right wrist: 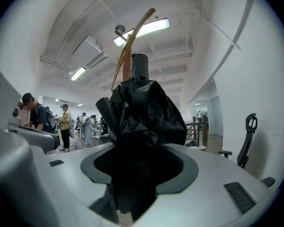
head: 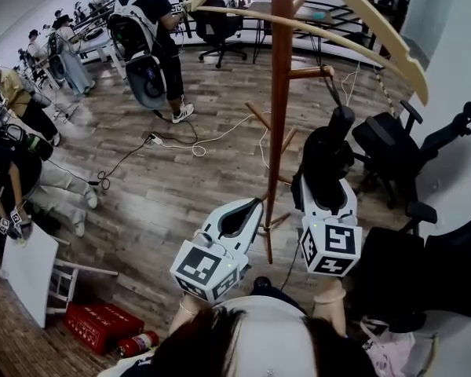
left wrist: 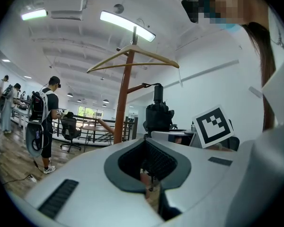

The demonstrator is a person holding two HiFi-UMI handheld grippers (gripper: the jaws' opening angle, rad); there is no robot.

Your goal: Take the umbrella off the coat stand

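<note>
A folded black umbrella (head: 326, 159) hangs by its strap (head: 330, 87) from a peg (head: 310, 72) of the wooden coat stand (head: 281, 93). My right gripper (head: 326, 188) is shut on the umbrella's lower body; in the right gripper view the black fabric (right wrist: 142, 112) fills the space between the jaws (right wrist: 139, 162). My left gripper (head: 237, 217) is just left of the pole, shut with nothing in it. In the left gripper view (left wrist: 146, 148) the umbrella (left wrist: 157, 115) and the pole (left wrist: 123, 103) are ahead.
A wooden hanger (head: 377, 30) sits on top of the stand. Black office chairs (head: 392, 148) stand to the right. Cables (head: 180, 144) run over the wood floor. A red box (head: 102, 324) and a white board (head: 27, 269) lie at the lower left. Several people stand at the left and back.
</note>
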